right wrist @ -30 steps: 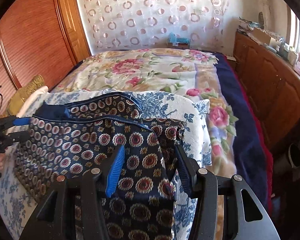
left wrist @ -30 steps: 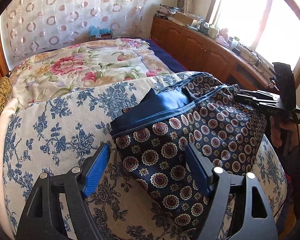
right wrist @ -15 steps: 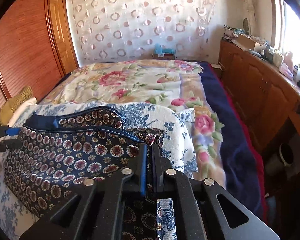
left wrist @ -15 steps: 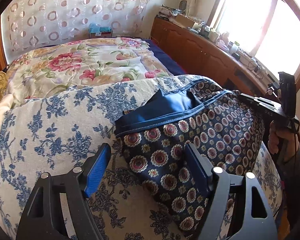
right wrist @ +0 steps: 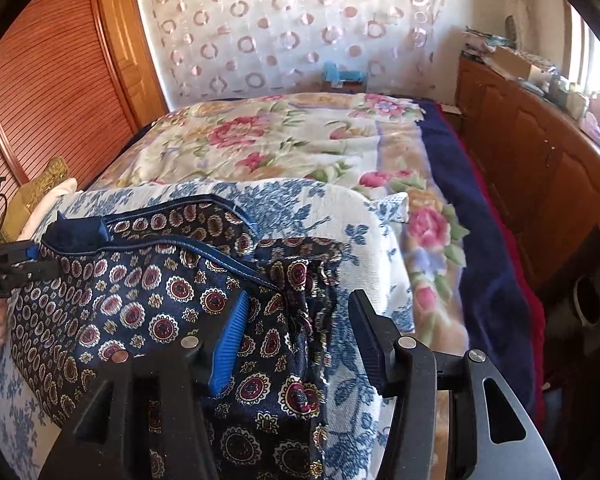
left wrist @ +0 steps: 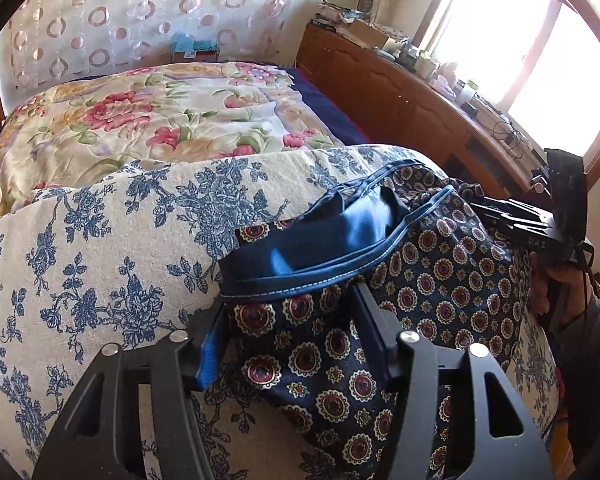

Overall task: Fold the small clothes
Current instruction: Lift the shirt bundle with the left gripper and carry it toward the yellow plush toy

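Note:
A small dark-blue garment [left wrist: 420, 292] with round medallion prints and a plain blue lining lies on a blue-and-white floral cushion [left wrist: 112, 248]. My left gripper [left wrist: 288, 332] is open, its jaws standing on either side of the garment's left corner by the waistband. The garment also shows in the right wrist view [right wrist: 152, 296]. My right gripper [right wrist: 296, 332] is open, its jaws straddling the bunched right corner of the cloth. Each gripper appears at the far side of the other's view: the right one [left wrist: 512, 224] and the left one [right wrist: 24, 264].
A bed with a floral cover [right wrist: 284, 148] lies beyond the cushion. A wooden sideboard [left wrist: 400, 96] with clutter stands along the right under a window. A wooden wardrobe [right wrist: 40, 92] is on the left. A yellow pillow [right wrist: 44, 184] lies beside the cushion.
My right gripper closed on the garment's right corner half a second ago and has now opened again. My left gripper moved in onto the left corner and its jaws narrowed.

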{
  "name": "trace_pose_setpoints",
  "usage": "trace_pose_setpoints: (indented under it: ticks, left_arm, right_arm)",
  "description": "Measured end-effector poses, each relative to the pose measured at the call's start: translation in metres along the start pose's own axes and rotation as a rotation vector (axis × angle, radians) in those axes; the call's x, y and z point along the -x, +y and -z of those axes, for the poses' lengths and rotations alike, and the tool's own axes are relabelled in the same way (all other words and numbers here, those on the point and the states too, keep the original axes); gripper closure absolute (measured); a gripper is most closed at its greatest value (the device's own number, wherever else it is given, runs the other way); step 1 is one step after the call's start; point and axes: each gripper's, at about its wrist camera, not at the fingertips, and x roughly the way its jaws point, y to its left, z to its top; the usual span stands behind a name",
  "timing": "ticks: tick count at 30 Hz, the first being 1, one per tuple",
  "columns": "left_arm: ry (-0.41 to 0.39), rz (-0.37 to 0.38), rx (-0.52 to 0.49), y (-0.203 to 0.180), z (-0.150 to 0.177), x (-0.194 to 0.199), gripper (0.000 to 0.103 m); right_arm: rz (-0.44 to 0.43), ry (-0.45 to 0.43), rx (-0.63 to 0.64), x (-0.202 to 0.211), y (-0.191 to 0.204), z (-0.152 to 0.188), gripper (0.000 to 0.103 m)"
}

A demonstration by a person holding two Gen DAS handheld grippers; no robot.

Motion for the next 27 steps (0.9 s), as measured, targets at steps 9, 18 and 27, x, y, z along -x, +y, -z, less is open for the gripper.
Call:
trace_pose_setpoints:
  ticks: [9, 18, 27]
  left_arm:
    - [0.003, 0.053, -0.018, -0.006, -0.003, 0.0, 0.083]
    - [-0.101, 0.097, -0.08, -0.029, -0.005, 0.039, 0.097]
    - [-0.274, 0.092, -0.085, -0.026, 0.001, 0.119, 0.097]
  right_arm:
    - [-0.045, 0.006, 0.052, 0.003, 0.004, -0.001, 0.09]
    - [-0.003, -0.179, 0.096, 0.054, 0.018, -0.002, 0.094]
    - [-0.035, -0.33, 0.221, 0.106, 0.07, -0.027, 0.094]
